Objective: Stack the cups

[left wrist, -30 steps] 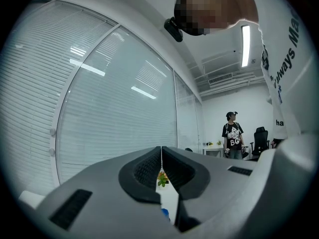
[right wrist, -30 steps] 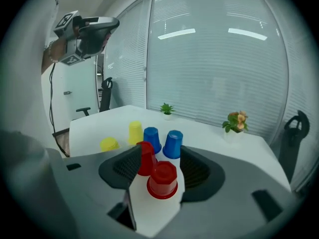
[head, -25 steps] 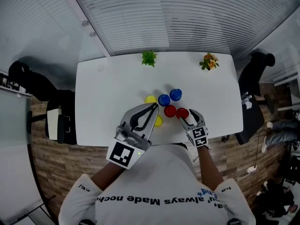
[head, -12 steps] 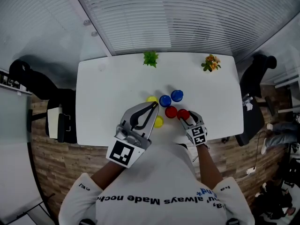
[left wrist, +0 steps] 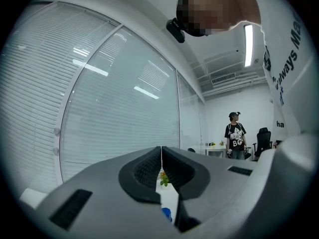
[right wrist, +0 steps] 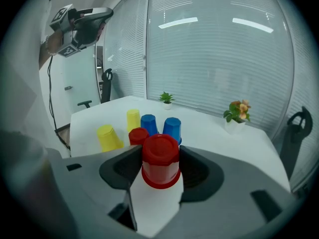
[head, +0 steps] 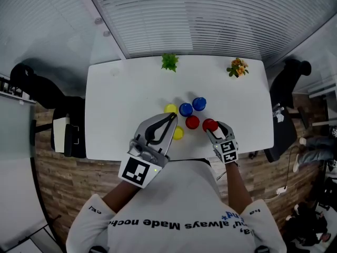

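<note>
Bright, even office light; ceiling strip light (left wrist: 247, 45) glares; fisheye edges dark, warped.

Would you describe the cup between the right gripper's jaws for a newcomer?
On the white table sits a cluster of upturned cups. It is the red cup at the cluster's right end, alone between the right gripper's jaws, which have just been closing.

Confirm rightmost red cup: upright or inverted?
Inverted: the red cup shows its closed base on top and its wider rim at the bottom.

Six inverted cups (head: 185, 109), red cup (head: 210, 125) rightmost
</note>
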